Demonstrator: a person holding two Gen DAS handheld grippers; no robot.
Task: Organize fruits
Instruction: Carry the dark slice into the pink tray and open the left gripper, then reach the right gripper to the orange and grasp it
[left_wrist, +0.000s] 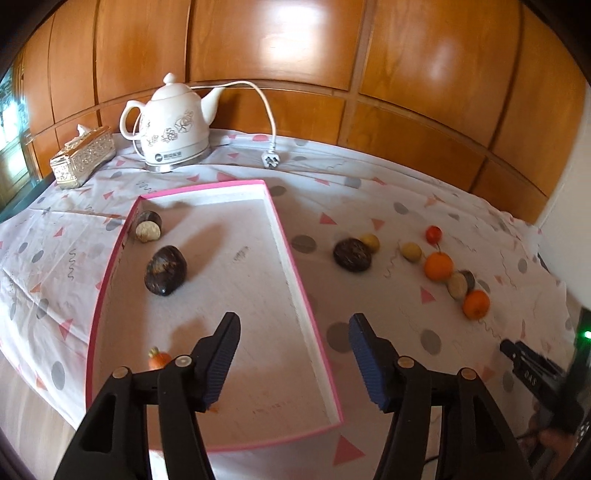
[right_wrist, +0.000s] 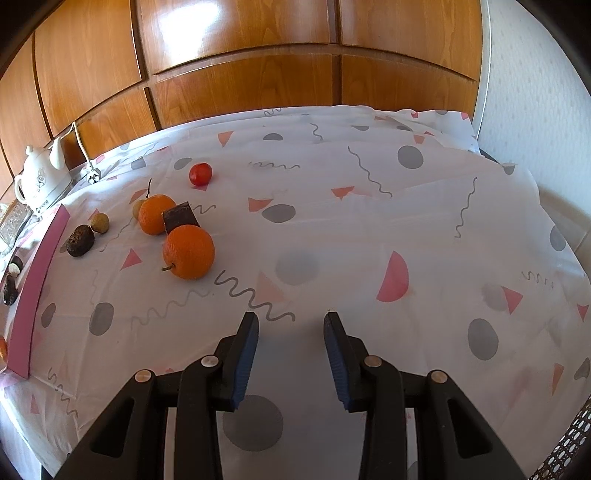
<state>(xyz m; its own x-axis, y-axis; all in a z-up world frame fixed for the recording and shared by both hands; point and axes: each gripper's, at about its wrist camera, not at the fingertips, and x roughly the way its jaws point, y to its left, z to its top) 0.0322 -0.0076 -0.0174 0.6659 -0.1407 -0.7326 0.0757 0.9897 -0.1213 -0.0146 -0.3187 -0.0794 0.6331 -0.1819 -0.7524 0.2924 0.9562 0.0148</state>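
A pink-rimmed white box (left_wrist: 291, 254) lies on the patterned cloth. It holds a dark fruit (left_wrist: 165, 270), a dark and pale halved fruit (left_wrist: 148, 226) and a small orange fruit (left_wrist: 159, 359) by my left finger. My left gripper (left_wrist: 293, 323) is open and empty above the box's right wall. To the right lie a dark fruit (left_wrist: 352, 255), two oranges (left_wrist: 438, 266) (left_wrist: 476, 304), pale round fruits (left_wrist: 411, 251) and a red tomato (left_wrist: 433, 234). My right gripper (right_wrist: 290, 319) is open and empty over bare cloth, right of the nearest orange (right_wrist: 189, 251), the second orange (right_wrist: 155, 214) and the tomato (right_wrist: 200, 174).
A white kettle (left_wrist: 173, 125) with cord and plug (left_wrist: 271, 159) and a silver tissue box (left_wrist: 83, 157) stand at the back against the wooden panels. The other gripper (left_wrist: 535, 373) shows at the left view's right edge. The box's pink wall (right_wrist: 35, 291) borders the right view's left side.
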